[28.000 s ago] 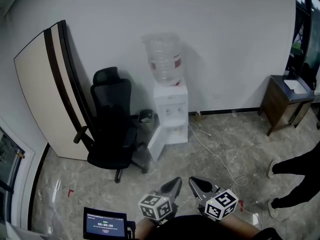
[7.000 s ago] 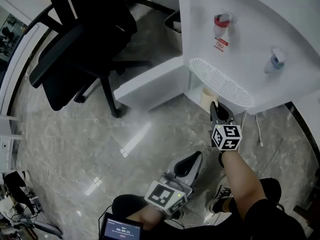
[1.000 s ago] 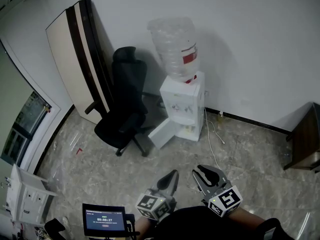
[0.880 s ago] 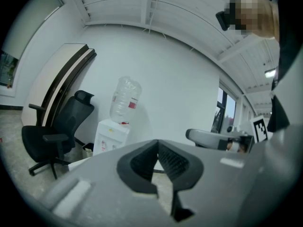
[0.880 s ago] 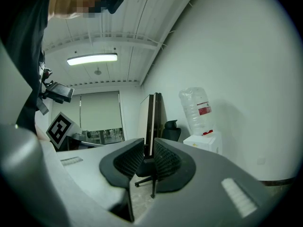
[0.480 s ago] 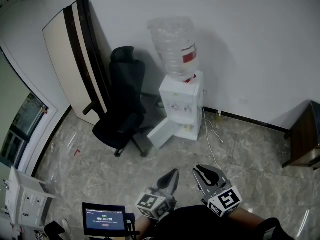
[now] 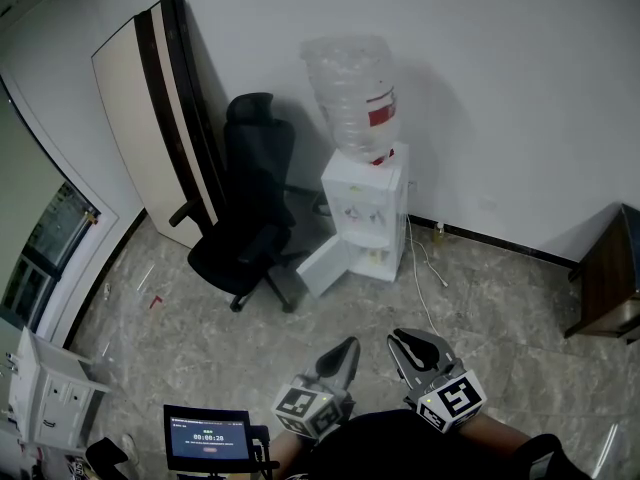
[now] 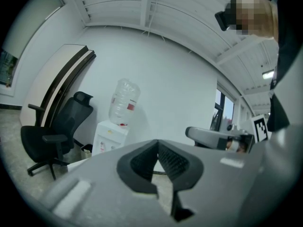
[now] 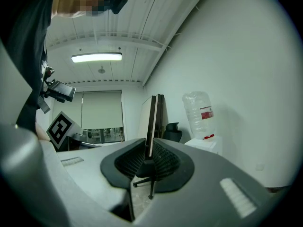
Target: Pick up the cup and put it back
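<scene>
Pale marble-patterned floor (image 7: 480, 298) runs to a plain white wall (image 7: 500, 88), and at the floor's far edge stands a boxy white water dispenser (image 7: 363, 203) topped by a clear ribbed plastic bottle (image 7: 350, 93). Its lower door (image 7: 325, 266) hangs open. The cup is too small to pick out from here. By my reading it sits in that open lower compartment, where only a pale fleck shows. A black mesh office chair (image 7: 245, 218) and a cream panel (image 7: 150, 118) leaning on the wall stand left of the dispenser, and a thin cable (image 7: 425, 268) trails over the floor to its right. Both tools are held at the floor's near edge, well apart from the dispenser, which lies straight ahead between the lines they point along: left of the jaws in the left gripper view, right of them in the right gripper view. Neither hand looks clearly nearer. The left tool (image 7: 348, 346) has its ribbed black pads meeting at the tips on nothing. The right tool (image 7: 410, 340) has just been closing its jaws, now a narrow slit apart with nothing between them. Reaching the cup would first need a walk forward and a low reach into the compartment.
</scene>
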Motion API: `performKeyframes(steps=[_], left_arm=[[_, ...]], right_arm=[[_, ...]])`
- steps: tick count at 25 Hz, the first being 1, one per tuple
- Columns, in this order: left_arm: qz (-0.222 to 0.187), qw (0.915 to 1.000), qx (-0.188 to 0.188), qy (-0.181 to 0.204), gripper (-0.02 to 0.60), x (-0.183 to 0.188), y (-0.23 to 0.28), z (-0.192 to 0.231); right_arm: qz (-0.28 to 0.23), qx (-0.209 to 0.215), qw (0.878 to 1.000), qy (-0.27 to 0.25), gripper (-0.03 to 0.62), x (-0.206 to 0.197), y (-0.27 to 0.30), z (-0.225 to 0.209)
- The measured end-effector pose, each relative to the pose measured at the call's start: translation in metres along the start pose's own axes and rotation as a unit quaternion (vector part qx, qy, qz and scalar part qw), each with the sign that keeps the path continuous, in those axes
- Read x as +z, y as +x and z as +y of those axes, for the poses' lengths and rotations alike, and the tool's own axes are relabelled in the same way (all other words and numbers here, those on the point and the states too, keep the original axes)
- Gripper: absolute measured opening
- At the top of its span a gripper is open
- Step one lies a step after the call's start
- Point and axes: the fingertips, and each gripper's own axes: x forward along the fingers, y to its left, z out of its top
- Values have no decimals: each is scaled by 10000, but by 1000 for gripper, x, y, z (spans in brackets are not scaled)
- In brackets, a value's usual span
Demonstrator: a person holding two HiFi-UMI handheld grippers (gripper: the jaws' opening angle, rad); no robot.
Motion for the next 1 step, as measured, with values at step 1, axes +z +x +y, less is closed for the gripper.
performKeyframes(steps=[1], left_arm=[[2,10000,5,-14,5,0,-1,-2]], right_arm=[[-2,4,10000,-8,54,1,-1,0]])
